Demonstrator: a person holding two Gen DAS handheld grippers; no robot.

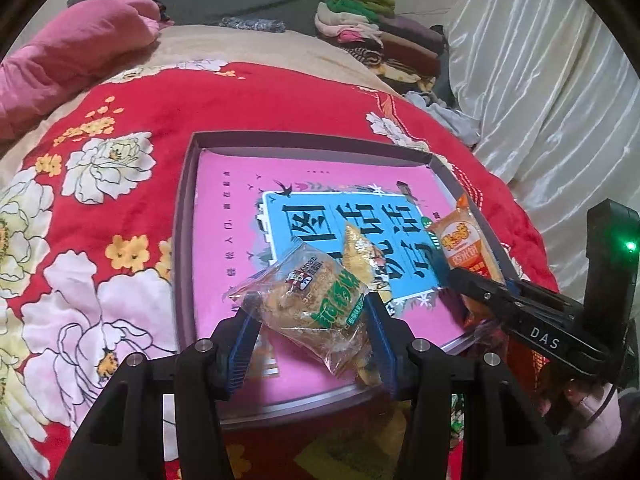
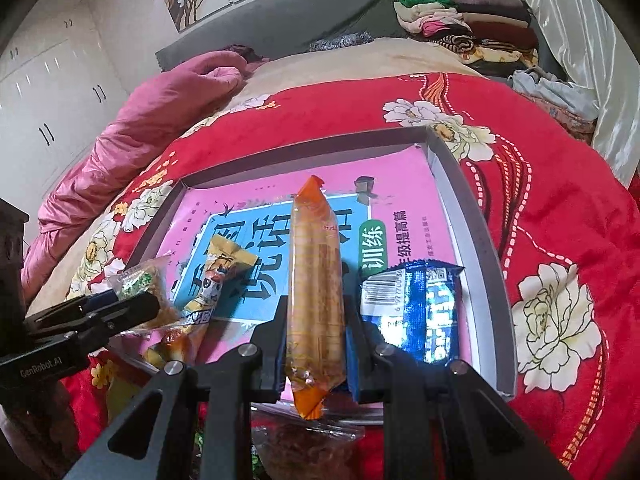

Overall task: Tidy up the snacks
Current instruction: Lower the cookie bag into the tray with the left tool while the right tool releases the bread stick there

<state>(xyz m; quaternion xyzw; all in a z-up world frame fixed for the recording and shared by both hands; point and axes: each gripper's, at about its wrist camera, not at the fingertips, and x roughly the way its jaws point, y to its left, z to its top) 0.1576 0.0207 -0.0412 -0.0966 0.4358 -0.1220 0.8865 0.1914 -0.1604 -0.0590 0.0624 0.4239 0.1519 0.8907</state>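
Note:
A shallow grey tray with a pink book inside lies on the red flowered quilt. My left gripper is shut on a clear-wrapped cake snack and holds it over the tray's near part. My right gripper is shut on a long orange snack bar, also seen in the left wrist view, over the tray's right side. A yellow-wrapped snack and a blue foil pack lie in the tray.
A pink duvet lies at the far left of the bed. Folded clothes are stacked at the back right by a white curtain. More snack packs lie on the quilt in front of the tray.

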